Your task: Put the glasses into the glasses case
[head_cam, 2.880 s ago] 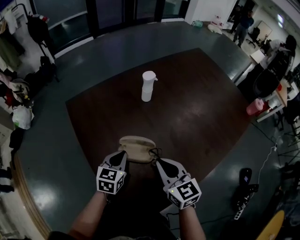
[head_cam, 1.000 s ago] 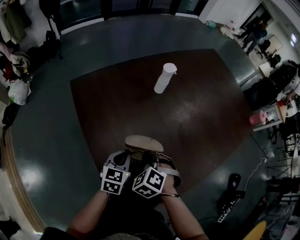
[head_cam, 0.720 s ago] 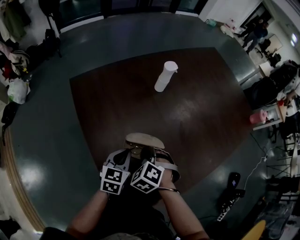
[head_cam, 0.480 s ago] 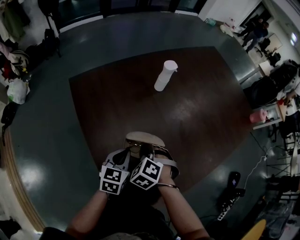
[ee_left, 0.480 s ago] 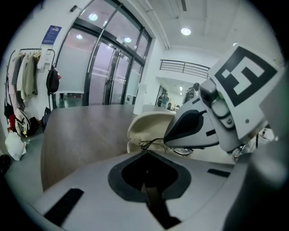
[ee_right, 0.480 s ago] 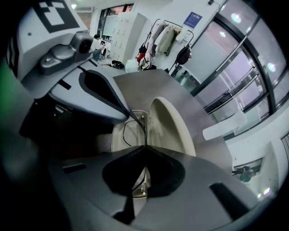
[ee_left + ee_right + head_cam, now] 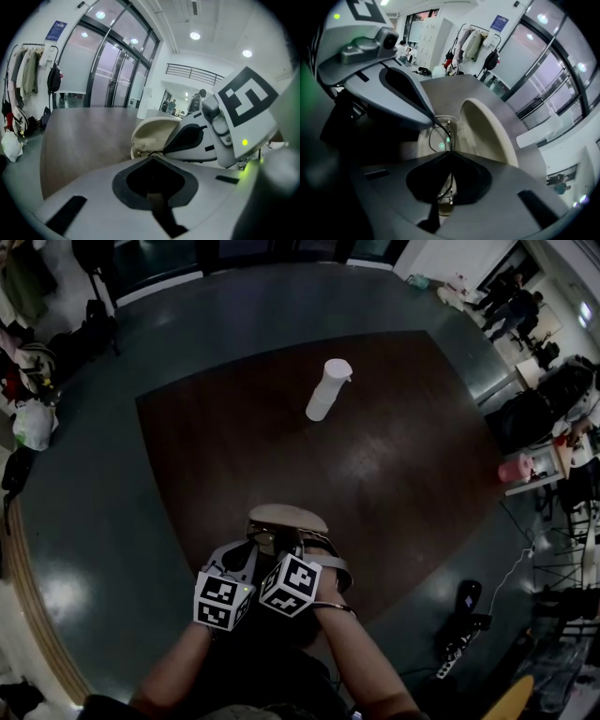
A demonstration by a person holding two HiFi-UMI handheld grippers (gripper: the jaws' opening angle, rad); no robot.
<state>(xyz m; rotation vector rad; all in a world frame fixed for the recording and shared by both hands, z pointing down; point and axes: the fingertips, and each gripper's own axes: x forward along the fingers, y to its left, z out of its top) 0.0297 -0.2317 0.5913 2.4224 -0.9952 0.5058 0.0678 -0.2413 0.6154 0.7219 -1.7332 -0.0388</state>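
The beige glasses case [image 7: 286, 517] lies open at the near edge of the table, its lid [image 7: 485, 131] standing up at the far side. Thin wire glasses [image 7: 437, 139] hang partly inside the case's tray. My right gripper [image 7: 450, 152] points steeply down over the case, shut on the glasses' frame. My left gripper [image 7: 153, 155] sits beside it on the left, its jaws shut, with the tips at the case's near rim [image 7: 136, 151]. I cannot tell whether it pinches the rim. In the head view both grippers crowd over the case, left gripper [image 7: 251, 545] and right gripper [image 7: 298, 546].
A white spray bottle [image 7: 326, 390] stands upright at the far middle of the dark wooden table [image 7: 394, 456]. The table's near edge runs just under my hands. Bags and chairs stand around on the floor, and people stand at the back right.
The right gripper came from the case's right side over the open case with the glasses, then sank a little into it. The left gripper has stayed at the case's near rim.
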